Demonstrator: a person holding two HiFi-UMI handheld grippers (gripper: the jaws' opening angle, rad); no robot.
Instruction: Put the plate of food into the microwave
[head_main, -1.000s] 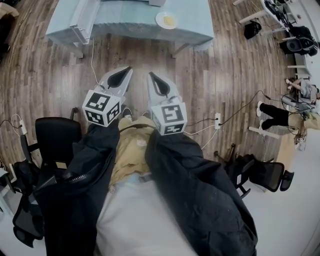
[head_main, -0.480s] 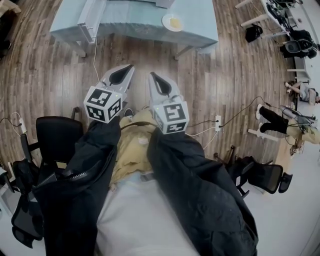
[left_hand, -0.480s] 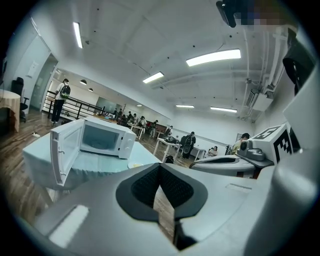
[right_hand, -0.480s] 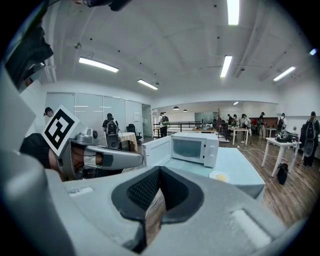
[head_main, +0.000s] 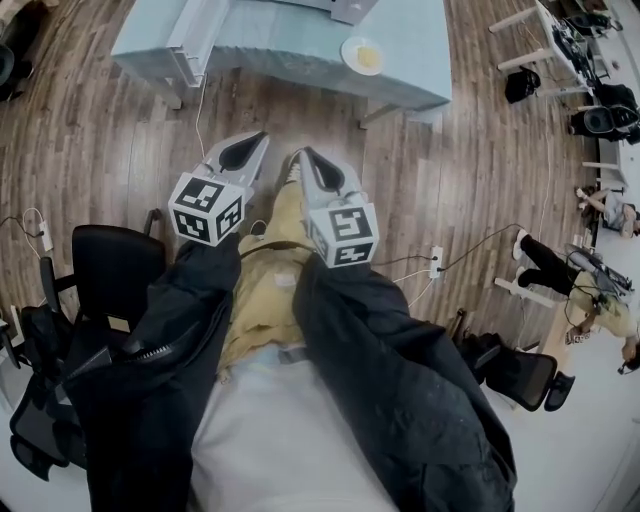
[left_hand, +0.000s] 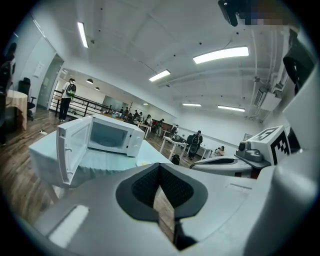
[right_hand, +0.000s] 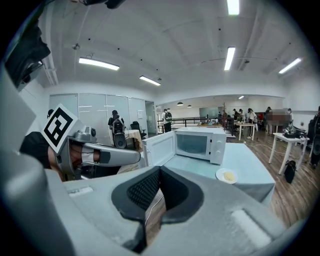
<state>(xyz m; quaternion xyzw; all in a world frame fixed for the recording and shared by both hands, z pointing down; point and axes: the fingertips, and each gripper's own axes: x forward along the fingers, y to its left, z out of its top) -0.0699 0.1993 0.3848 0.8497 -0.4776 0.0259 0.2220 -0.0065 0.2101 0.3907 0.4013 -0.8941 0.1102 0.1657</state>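
Head view: left gripper (head_main: 258, 138) and right gripper (head_main: 302, 154) are hovering well short of the counter (head_main: 290, 45). Gripper views: both are showing fingers (left_hand: 142, 187) closed and empty. The plate of food (right_hand: 228, 175) is sitting near the open microwave (right_hand: 197, 144); it is likely stiff and breakable, best pinched at its rim.

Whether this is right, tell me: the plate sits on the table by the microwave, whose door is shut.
Not quite. The right gripper view shows the door open: the plate sits on the table by the microwave, whose door is open.
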